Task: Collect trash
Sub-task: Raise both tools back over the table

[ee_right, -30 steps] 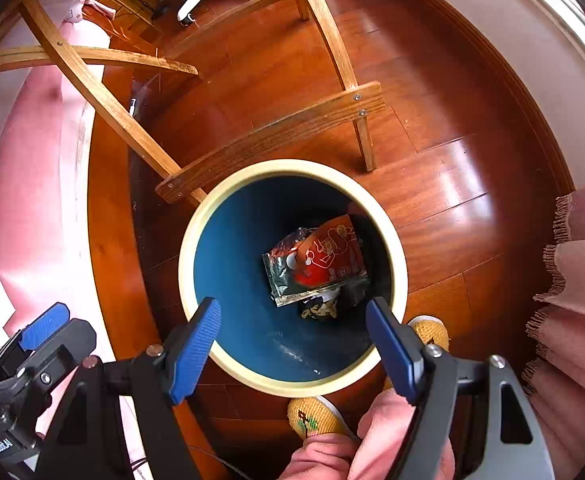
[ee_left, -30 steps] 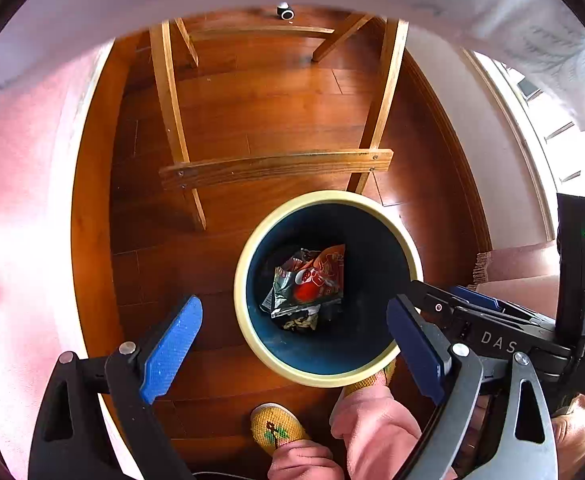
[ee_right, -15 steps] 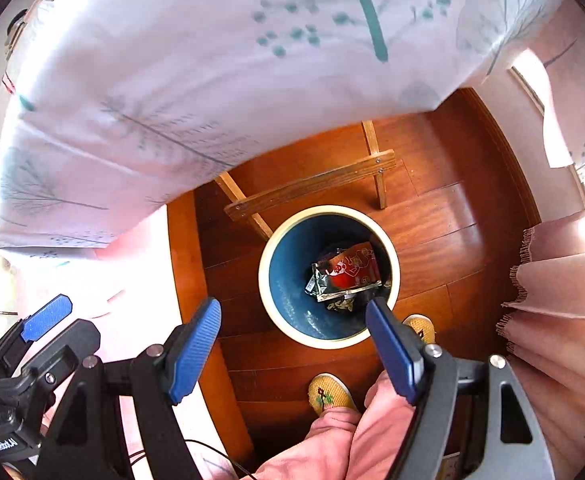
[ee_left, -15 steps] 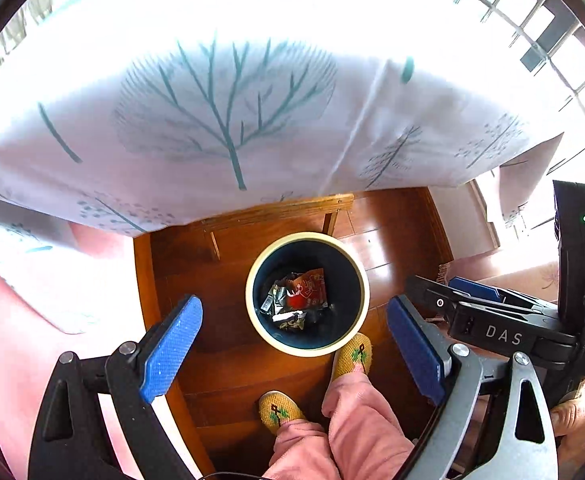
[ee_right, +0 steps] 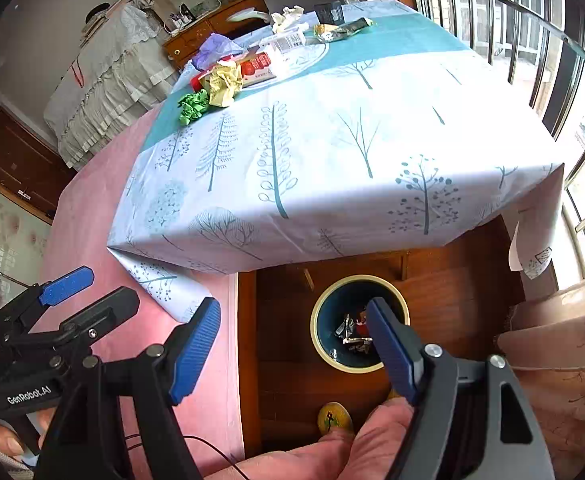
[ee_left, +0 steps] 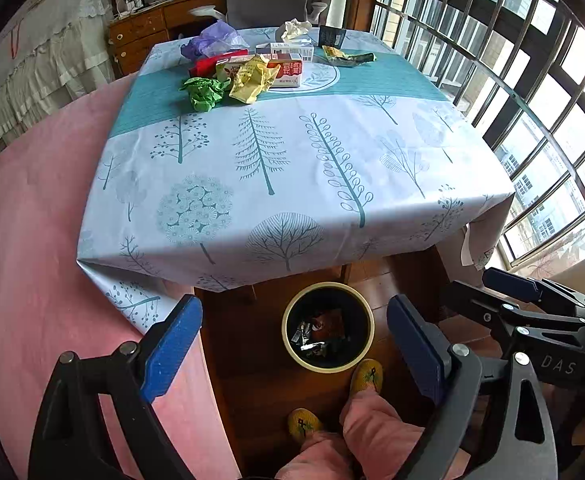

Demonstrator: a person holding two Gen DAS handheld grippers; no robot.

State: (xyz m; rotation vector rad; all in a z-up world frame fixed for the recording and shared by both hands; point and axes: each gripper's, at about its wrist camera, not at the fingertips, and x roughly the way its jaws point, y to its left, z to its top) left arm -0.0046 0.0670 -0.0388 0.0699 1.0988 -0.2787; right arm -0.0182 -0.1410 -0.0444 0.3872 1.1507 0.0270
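A round bin [ee_left: 290,346] [ee_right: 315,334] with a cream rim stands on the wooden floor below the table's near edge, with crumpled wrappers [ee_left: 320,334] [ee_right: 350,334] inside. My left gripper [ee_left: 294,354] is open and empty, high above the floor. My right gripper [ee_right: 292,354] is open and empty beside it. Trash lies at the table's far end: a green crumpled paper [ee_left: 204,94] [ee_right: 191,107], a yellow crumpled wrapper [ee_left: 252,78] [ee_right: 223,84], a red and white carton [ee_left: 290,72] [ee_right: 258,67], a purple bag [ee_left: 212,42] and a white tissue [ee_left: 294,29].
The table wears a tree-print cloth [ee_left: 292,168] [ee_right: 332,152]. A pink cloth [ee_left: 24,240] covers the surface on the left. Barred windows [ee_left: 512,60] line the right. A wooden dresser [ee_left: 152,28] stands beyond the table. The person's slippered feet [ee_left: 366,376] are by the bin.
Both grippers have risen from just over the bin to above table height, tilting up so the tabletop and its trash come into view. Both stay open and empty.
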